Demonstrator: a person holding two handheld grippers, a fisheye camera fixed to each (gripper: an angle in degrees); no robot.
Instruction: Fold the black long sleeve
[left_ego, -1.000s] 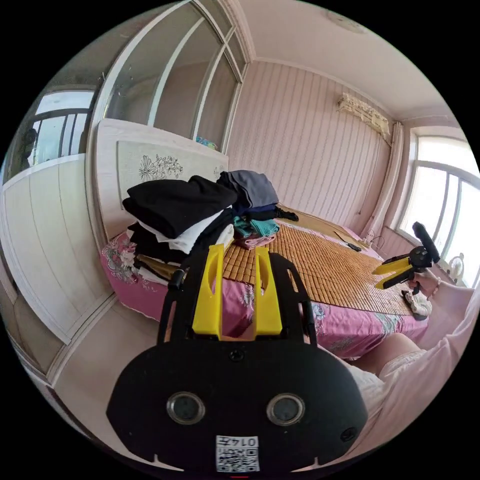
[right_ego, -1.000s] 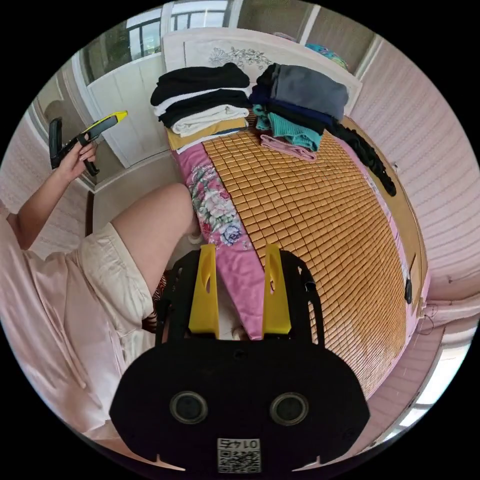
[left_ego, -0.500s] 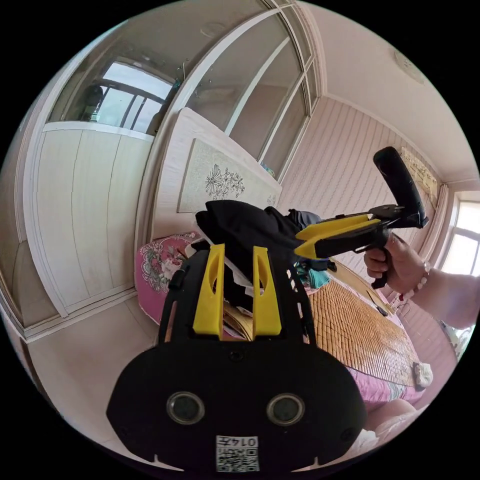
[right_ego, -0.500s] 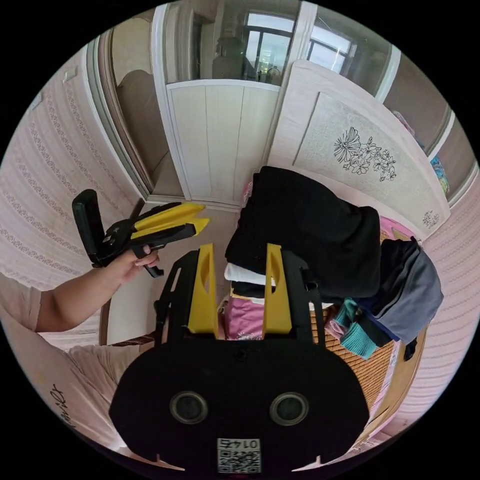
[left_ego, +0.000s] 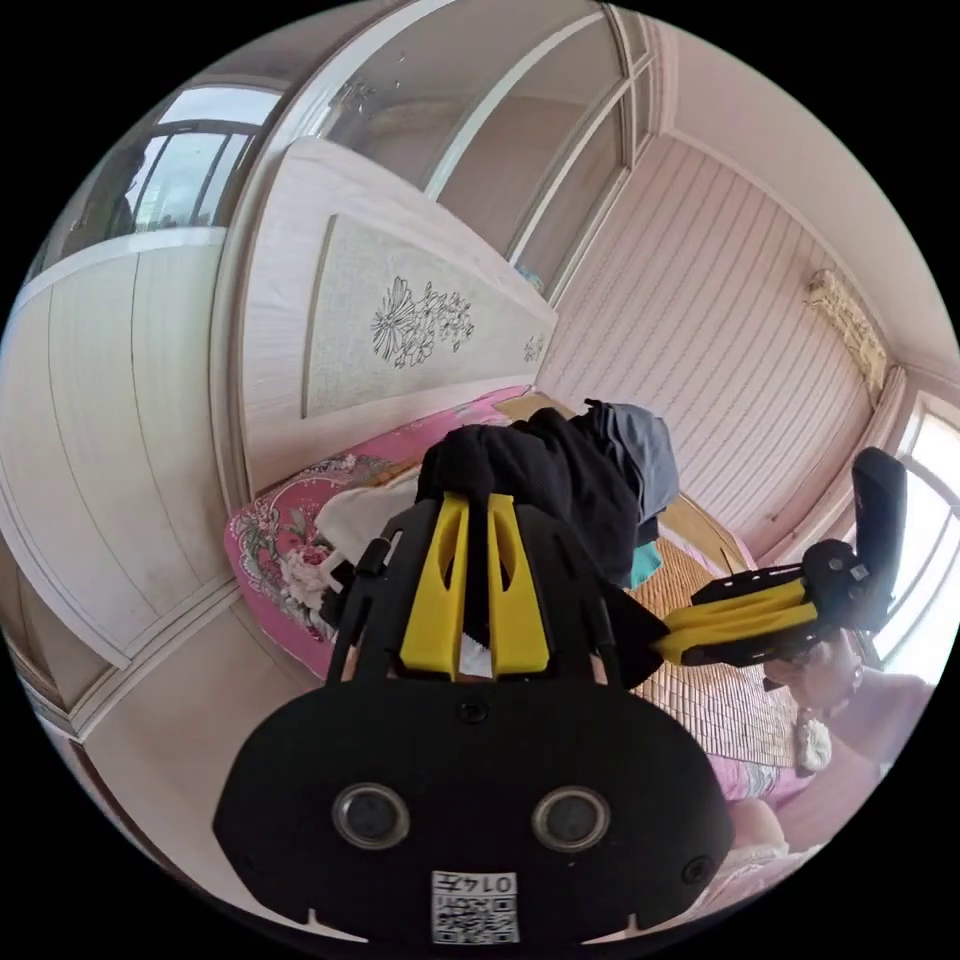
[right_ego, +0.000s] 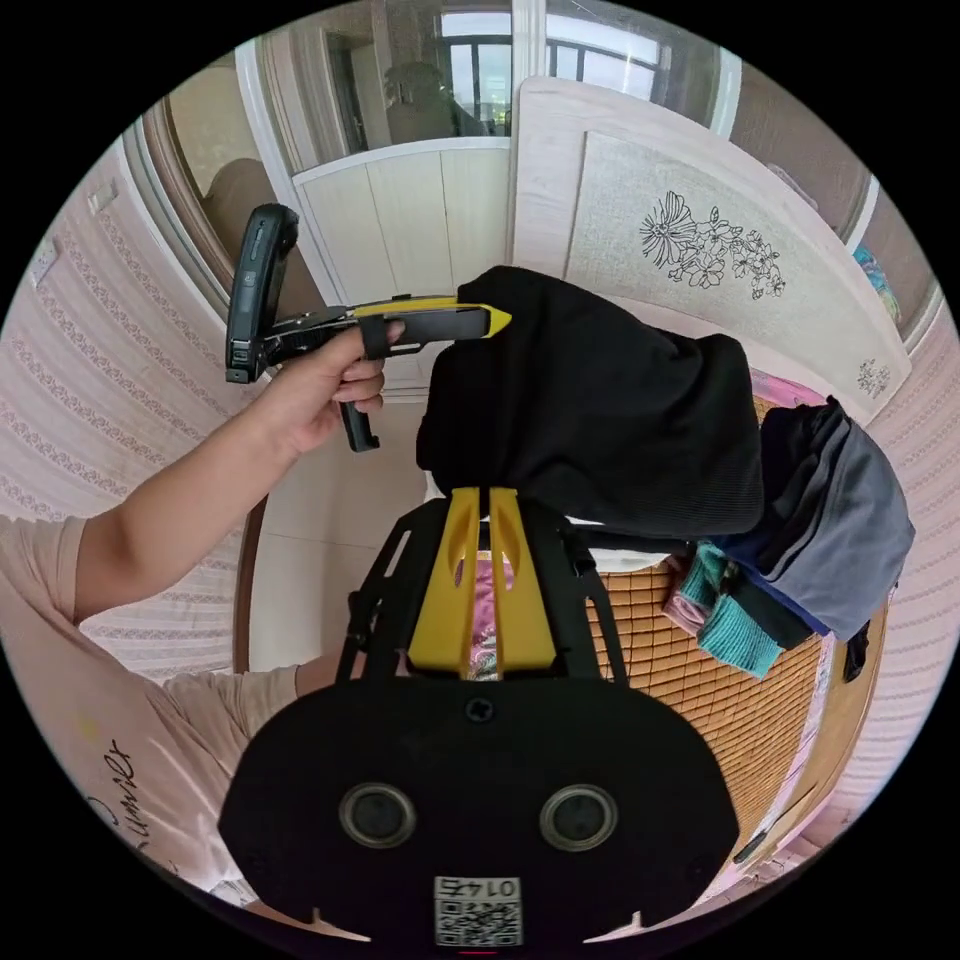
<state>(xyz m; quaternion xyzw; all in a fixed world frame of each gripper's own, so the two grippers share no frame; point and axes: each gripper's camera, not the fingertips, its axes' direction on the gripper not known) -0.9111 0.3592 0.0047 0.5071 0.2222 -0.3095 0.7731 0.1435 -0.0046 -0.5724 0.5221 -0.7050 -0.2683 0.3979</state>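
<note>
Both grippers have nipped the black top (right_ego: 600, 420) where it sits on the pile at the bed's (left_ego: 270, 520) corner, the left gripper (left_ego: 468, 500) with its jaws nearly together on one edge, the right gripper (right_ego: 482, 498) likewise pinched on the other.

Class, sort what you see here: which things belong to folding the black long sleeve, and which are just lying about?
Belongs to the job:
black long sleeve
left tongs
right tongs

Just lying about:
grey and navy pile
teal garment
bamboo mat
floral headboard
</note>
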